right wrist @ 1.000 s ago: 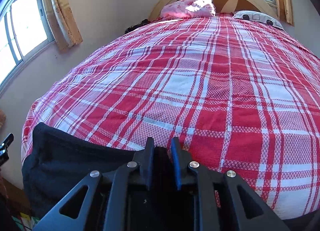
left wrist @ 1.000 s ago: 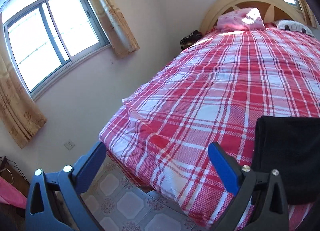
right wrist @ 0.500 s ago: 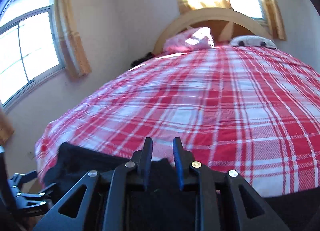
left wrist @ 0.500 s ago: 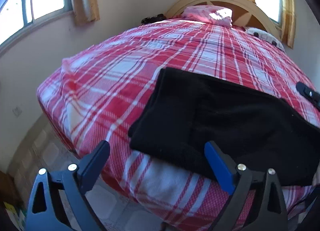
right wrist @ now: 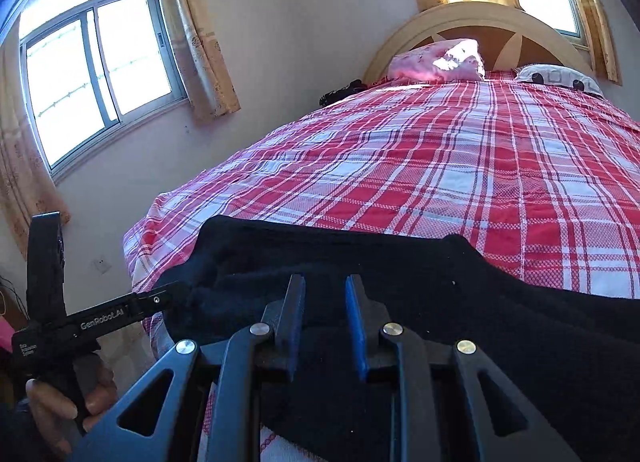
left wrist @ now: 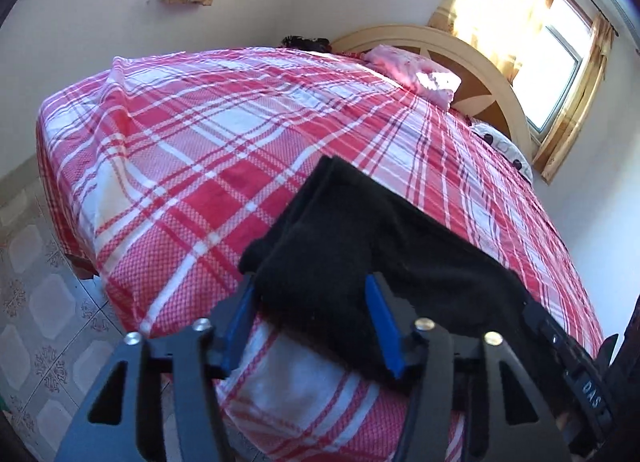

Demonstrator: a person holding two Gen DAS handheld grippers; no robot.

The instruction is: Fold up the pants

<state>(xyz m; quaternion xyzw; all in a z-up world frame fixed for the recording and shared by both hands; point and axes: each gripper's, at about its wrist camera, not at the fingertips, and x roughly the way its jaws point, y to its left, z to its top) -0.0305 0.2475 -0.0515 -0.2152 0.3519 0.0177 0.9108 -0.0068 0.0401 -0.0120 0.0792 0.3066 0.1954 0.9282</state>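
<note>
"genrobot.ai" reads on the left gripper [right wrist: 168, 298]; the right gripper [left wrist: 592, 398] shows perhaps "das".

Both the left gripper [left wrist: 310, 318] and the right gripper [right wrist: 323, 320] are black angular frames with triangular cut-outs, silver round screws beside the blue-faced fingers [right wrist: 356, 326], and white "GenRobot.AI" lettering along the left gripper's side bar above the person's hand [right wrist: 68, 402].
</note>
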